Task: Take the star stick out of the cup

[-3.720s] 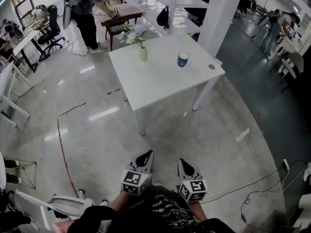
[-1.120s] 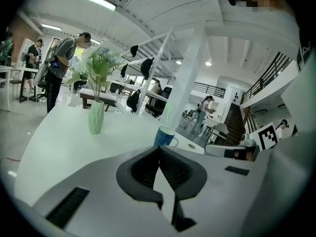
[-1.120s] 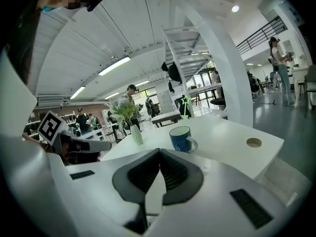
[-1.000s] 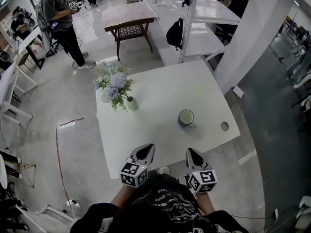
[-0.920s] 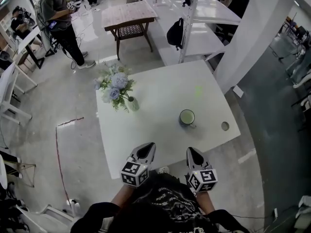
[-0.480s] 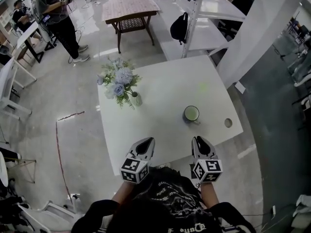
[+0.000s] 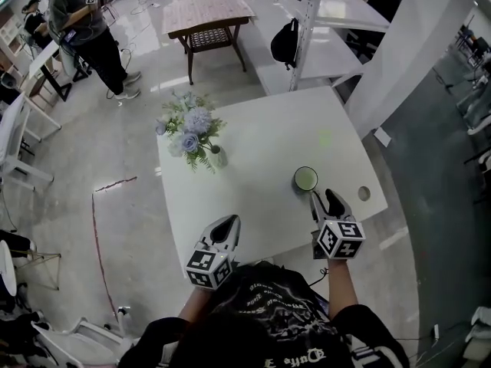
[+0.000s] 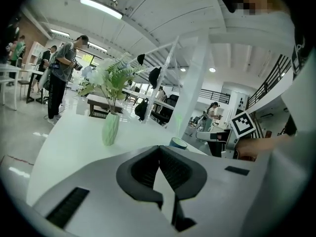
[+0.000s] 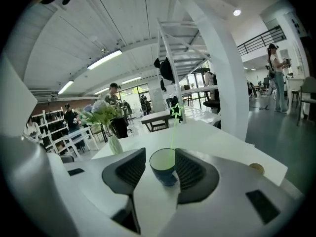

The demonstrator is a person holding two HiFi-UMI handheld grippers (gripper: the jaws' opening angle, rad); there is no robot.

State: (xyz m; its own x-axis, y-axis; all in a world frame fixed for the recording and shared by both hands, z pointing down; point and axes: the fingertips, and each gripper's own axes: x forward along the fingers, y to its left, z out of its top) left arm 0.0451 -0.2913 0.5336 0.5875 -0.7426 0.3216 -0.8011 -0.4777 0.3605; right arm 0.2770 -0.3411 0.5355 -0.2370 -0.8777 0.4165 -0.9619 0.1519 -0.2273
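Note:
A dark blue cup [image 7: 305,179] stands on the white table [image 7: 253,136] near its front right. A thin green star stick [image 9: 174,127] rises from it, its star [image 9: 176,111] at the top. In the head view the stick is only a faint green smear [image 7: 324,139]. My right gripper [image 7: 326,199] is just short of the cup and its jaws have just been opening. They now stand wide with nothing between them, and the cup [image 9: 163,165] shows framed in the gap ahead. My left gripper [image 7: 227,225] hovers over the table's front edge, its tips [image 8: 159,149] together and empty.
A pale green vase [image 7: 217,157] with blue-white flowers [image 7: 192,125] stands at the table's left. A round cable hole [image 7: 364,193] lies right of the cup. A white pillar [image 7: 406,44] rises behind the right corner. A wooden side table [image 7: 207,14] and a standing person [image 7: 84,29] are farther back.
My right gripper has moved forward over the table edge up to the cup, and its jaws have gone from shut to wide open. The left gripper has edged forward slightly.

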